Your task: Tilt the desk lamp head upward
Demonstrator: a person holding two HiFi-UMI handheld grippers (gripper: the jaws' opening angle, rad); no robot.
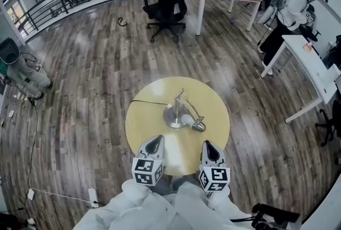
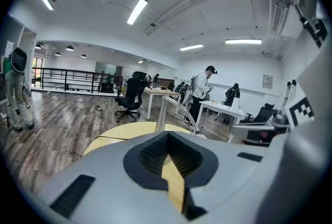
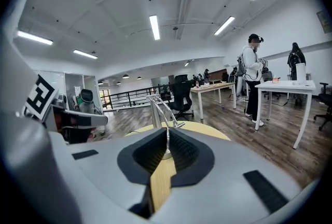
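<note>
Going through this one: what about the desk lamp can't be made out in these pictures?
Lamp head: left gripper view, mostly hidden behind the left tongs; only the lamp arm rises clear.
Right gripper view: same, behind the right tongs.
Head view: its hinge and tilt are too small to read.
Cord: passes over the table edge; far end not traceable.

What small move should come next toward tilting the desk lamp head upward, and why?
Probably open the right gripper and ease it forward toward the lamp head. Both it and the left gripper hang shut and empty over the near edge of the round table. The head droops low beside the lamp base, on the right gripper's side, so that gripper looks better placed.
</note>
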